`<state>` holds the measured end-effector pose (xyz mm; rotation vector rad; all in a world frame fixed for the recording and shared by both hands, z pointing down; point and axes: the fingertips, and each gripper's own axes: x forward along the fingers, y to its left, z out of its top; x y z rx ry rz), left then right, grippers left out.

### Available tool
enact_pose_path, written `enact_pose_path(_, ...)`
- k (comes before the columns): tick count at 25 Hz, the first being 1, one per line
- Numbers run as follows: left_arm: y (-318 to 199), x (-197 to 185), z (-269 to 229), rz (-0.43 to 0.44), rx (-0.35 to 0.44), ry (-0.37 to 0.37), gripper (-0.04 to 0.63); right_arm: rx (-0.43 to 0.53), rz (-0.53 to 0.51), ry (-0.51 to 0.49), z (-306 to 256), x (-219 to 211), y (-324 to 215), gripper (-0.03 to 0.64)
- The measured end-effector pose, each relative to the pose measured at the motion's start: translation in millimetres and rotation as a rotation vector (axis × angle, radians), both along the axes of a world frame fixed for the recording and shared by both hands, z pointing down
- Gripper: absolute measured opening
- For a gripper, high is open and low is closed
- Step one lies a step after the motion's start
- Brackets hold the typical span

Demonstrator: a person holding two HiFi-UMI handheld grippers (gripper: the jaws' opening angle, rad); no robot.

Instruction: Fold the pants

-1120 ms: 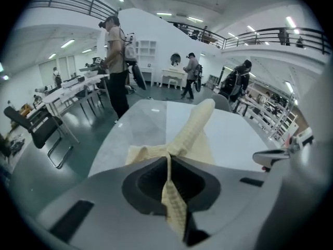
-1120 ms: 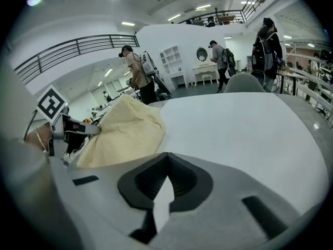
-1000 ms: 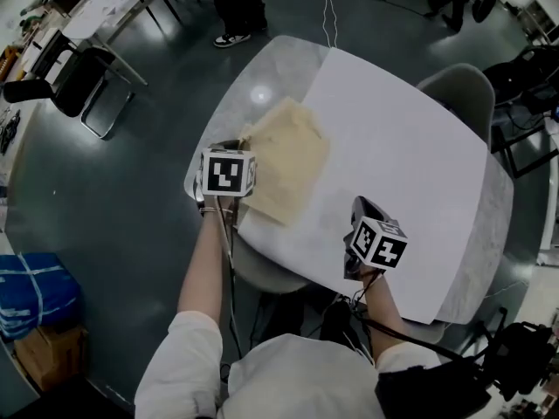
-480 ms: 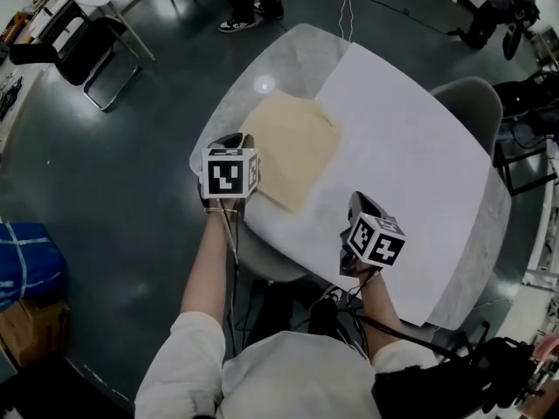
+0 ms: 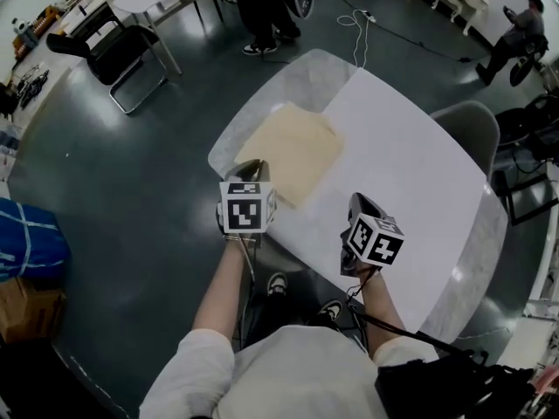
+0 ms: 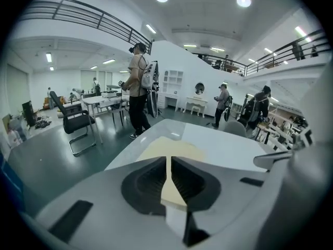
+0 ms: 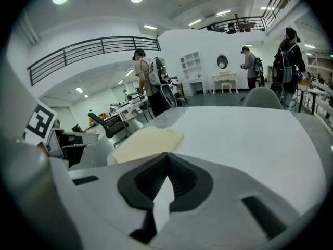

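Observation:
The beige pants [image 5: 293, 147] lie folded into a flat rectangle on the left part of the table, half on the white sheet [image 5: 410, 155]. My left gripper [image 5: 252, 168] hangs above the table's near left edge, short of the pants, its jaws shut with nothing between them. In the left gripper view the pants [image 6: 171, 149] show just beyond the left gripper [image 6: 167, 158]. My right gripper [image 5: 359, 202] hovers at the near edge over the white sheet, also shut and empty. In the right gripper view, the pants [image 7: 148, 142] lie ahead and left of the right gripper [image 7: 166, 156].
The round grey table [image 5: 297, 72] has a grey chair [image 5: 472, 120] at its far right side. A black chair [image 5: 113, 51] and a long table stand on the floor to the left, and a person [image 5: 262, 7] stands beyond the table. A blue bag [image 5: 31, 243] sits at far left.
My left gripper has drawn back from the pants' near edge toward me and risen. The right gripper has lifted a little. The pants have stayed flat on the table.

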<state>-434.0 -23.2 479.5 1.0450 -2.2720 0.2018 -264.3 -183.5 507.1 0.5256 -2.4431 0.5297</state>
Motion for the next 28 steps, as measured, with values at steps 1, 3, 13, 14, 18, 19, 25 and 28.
enact_pose_path(1, 3.9, 12.5, -3.3, -0.009, 0.006, -0.007, 0.026, 0.009, -0.012, -0.013, -7.6, 3.6, 1.9, -0.008)
enact_pose_path(3, 11.7, 38.7, -8.1, -0.028, 0.008, -0.032, 0.026, 0.025, -0.035, -0.036, -22.6, 15.2, 5.7, -0.008)
enact_pose_path(13, 34.9, 133.9, -38.6, -0.105, 0.017, -0.098, 0.015, 0.141, -0.131, -0.084, -71.5, 81.7, 21.3, -0.009)
enact_pose_path(14, 35.8, 138.3, -41.5, -0.109, 0.019, -0.104, 0.015, 0.145, -0.133, -0.090, -74.5, 86.4, 21.3, -0.009)
enact_pose_path(18, 40.1, 155.2, -51.3, -0.119, 0.024, -0.119, 0.015, 0.146, -0.136, -0.114, -85.9, 103.9, 22.8, -0.009)
enact_pose_path(19, 39.8, 157.8, -53.2, -0.121, 0.024, -0.124, 0.015, 0.145, -0.137, -0.120, -88.2, 106.5, 21.9, -0.009)
enact_pose_path(25, 39.6, 165.2, -56.7, -0.127, 0.020, -0.140, 0.015, 0.146, -0.145, -0.143, -94.6, 110.6, 20.7, -0.009)
enact_pose_path(28, 41.6, 167.1, -60.3, -0.124, 0.015, -0.145, 0.015, 0.147, -0.144, -0.147, -98.6, 111.8, 22.7, -0.009)
